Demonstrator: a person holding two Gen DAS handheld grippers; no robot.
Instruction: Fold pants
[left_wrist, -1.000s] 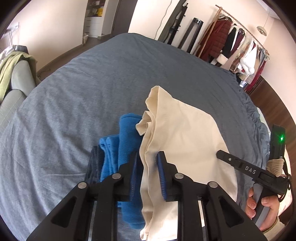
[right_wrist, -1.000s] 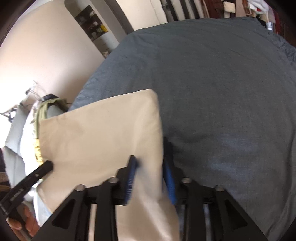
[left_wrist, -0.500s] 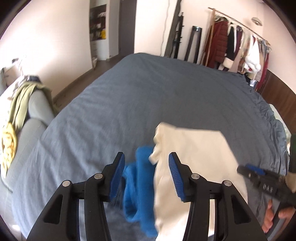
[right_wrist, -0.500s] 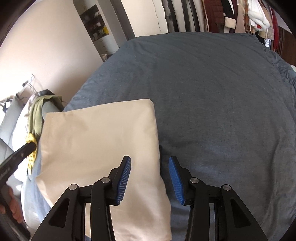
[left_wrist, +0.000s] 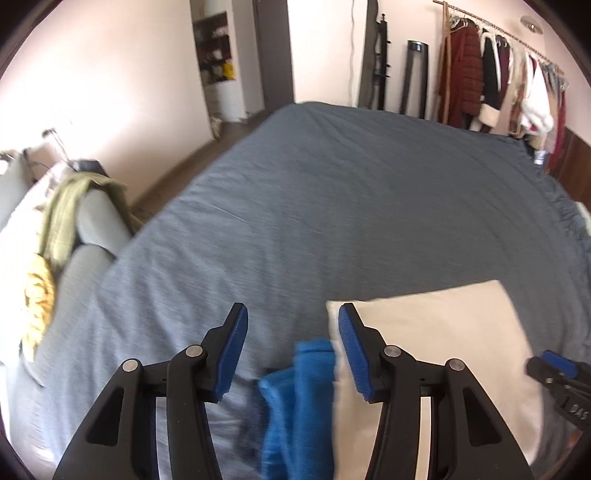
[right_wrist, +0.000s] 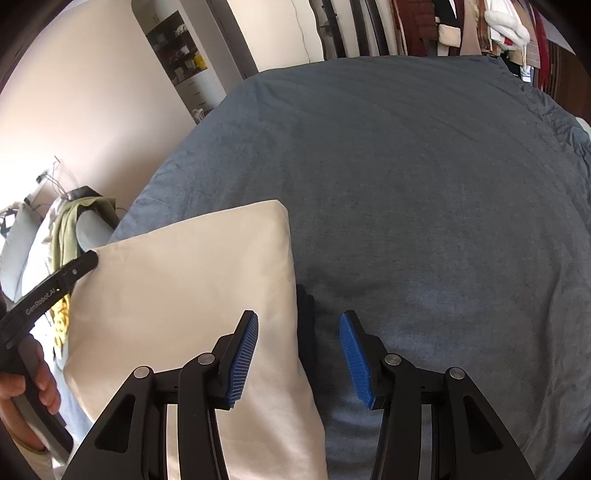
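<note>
Cream pants (right_wrist: 184, 295) lie folded flat on the bed (right_wrist: 424, 184), blue garment (left_wrist: 299, 398) just beside. Left claw (left_wrist: 291, 347) & right claw (right_wrist: 299, 350) both spreading wider, nothing pinched, hovering over pants' edges.

Folded pants (right_wrist: 192, 295) on bed (right_wrist: 424, 184)

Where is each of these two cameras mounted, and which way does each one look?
Left wrist view: sits on the left gripper, looking forward and down over the grey bed; its own two fingers show, jaws opening, nothing gripped.
Right wrist view: sits on the right gripper, facing the same bed; its fingers show, jaws opening, plus the hand holding the left gripper.
Shared: both see the folded cream pants, and each catches the other gripper.
</note>
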